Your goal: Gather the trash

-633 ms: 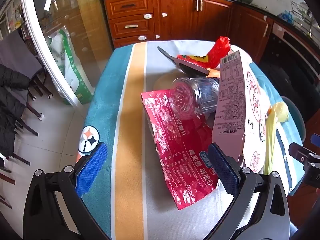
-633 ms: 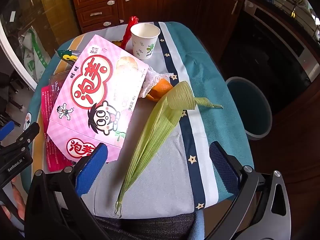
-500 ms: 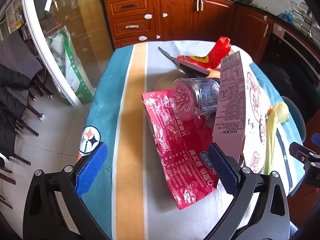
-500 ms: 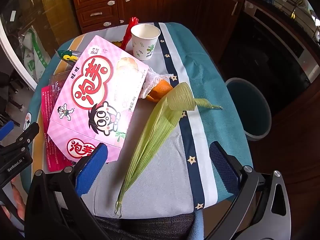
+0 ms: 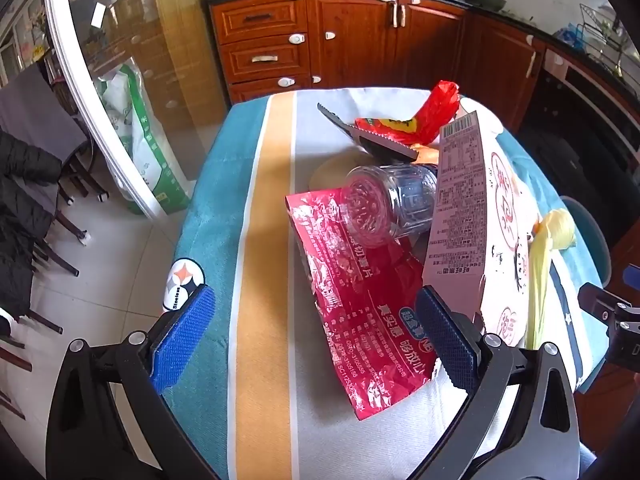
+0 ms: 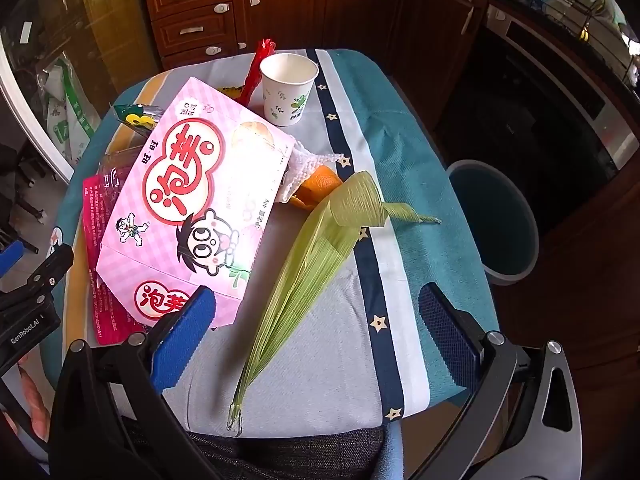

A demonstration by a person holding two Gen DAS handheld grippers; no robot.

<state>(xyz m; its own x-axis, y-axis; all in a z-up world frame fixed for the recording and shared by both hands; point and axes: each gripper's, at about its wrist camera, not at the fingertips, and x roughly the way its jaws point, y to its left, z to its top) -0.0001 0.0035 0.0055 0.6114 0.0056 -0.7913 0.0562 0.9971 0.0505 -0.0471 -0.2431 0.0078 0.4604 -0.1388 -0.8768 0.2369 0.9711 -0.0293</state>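
Trash lies on a small table with a striped cloth (image 5: 260, 264). A red snack wrapper (image 5: 360, 304) lies flat, with a clear plastic bottle (image 5: 392, 204) on its far end. A pink snack box (image 6: 192, 208) leans beside them. A green corn husk (image 6: 316, 256), orange peel (image 6: 320, 184) with crumpled tissue, a paper cup (image 6: 288, 88) and a red bag (image 5: 416, 120) lie around it. My left gripper (image 5: 316, 336) hovers open over the red wrapper's near end. My right gripper (image 6: 316, 336) hovers open above the husk's stem end. Neither holds anything.
A blue-green bin (image 6: 500, 220) stands on the floor right of the table. Wooden kitchen cabinets (image 5: 340, 40) line the back. A glass sliding door (image 5: 120, 80) and dark chairs (image 5: 28, 184) are to the left. A dark wrapper (image 5: 368, 136) lies under the red bag.
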